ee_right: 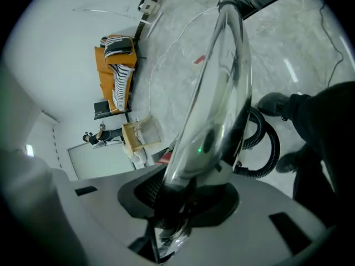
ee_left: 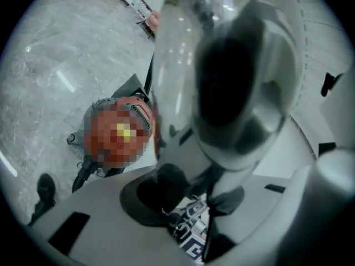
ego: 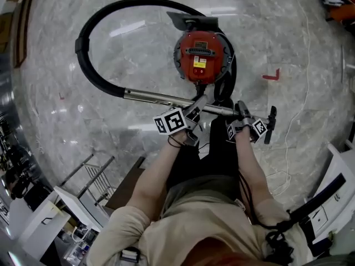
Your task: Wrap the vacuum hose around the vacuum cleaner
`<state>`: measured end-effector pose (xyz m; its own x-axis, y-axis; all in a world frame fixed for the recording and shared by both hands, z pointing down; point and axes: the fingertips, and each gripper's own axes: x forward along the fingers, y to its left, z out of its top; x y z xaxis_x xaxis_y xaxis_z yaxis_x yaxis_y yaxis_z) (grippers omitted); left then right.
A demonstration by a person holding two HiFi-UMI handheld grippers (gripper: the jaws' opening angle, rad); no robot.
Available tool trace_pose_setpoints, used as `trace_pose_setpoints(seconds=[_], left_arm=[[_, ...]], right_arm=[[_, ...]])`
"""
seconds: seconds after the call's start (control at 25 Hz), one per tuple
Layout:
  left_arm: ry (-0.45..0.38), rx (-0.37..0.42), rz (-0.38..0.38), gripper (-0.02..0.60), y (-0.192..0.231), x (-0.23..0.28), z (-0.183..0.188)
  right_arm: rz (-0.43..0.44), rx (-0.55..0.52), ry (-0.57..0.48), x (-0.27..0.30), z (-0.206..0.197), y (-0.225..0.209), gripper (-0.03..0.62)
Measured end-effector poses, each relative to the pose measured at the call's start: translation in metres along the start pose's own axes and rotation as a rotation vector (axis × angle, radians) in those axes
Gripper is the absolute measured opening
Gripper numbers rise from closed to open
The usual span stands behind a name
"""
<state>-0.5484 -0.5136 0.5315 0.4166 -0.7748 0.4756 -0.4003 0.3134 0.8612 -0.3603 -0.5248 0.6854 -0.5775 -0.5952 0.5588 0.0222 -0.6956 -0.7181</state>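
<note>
While we clamp both our left hand-held gripper (ego: 195,108) and right hand-held gripper (ego: 242,112) on the metal wand (ego: 155,97), its long axis lies crosswise before us. The vacuum cleaner (ego: 202,54) stands just beyond, nearer the left one, its vacuum hose (ego: 87,65) looping leftward.

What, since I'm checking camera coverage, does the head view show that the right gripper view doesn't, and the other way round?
Only the head view: the whole red vacuum cleaner, the black hose in its full loop, and the left claw on the metal wand. Only the right gripper view: a light wooden stool by the white wall. Both: the right claw gripping the wand, the floor nozzle at its end, and the marble floor.
</note>
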Motion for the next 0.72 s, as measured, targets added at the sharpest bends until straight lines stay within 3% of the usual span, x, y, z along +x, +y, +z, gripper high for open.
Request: trace_pose_setpoints(seconds=[0.2, 0.4, 0.56, 0.72], left_arm=[[0.001, -0.153, -0.07, 0.135, 0.052, -0.003, 0.006], [0.0, -0.293, -0.158, 0.135, 0.114, -0.013, 0.033], [-0.013, -0.398, -0.179, 0.135, 0.16, -0.028, 0.043], [-0.034, -0.525, -0.181, 0.135, 0.194, -0.041, 0.029]], right_arm=[[-0.082, -0.141, -0.012, 0.008, -0.001, 0.0, 0.115], [-0.1, -0.281, -0.024, 0.035, -0.032, 0.006, 0.106], [-0.149, -0.374, -0.031, 0.048, -0.059, 0.0, 0.101], [-0.223, -0.439, -0.013, 0.051, -0.073, -0.015, 0.098]])
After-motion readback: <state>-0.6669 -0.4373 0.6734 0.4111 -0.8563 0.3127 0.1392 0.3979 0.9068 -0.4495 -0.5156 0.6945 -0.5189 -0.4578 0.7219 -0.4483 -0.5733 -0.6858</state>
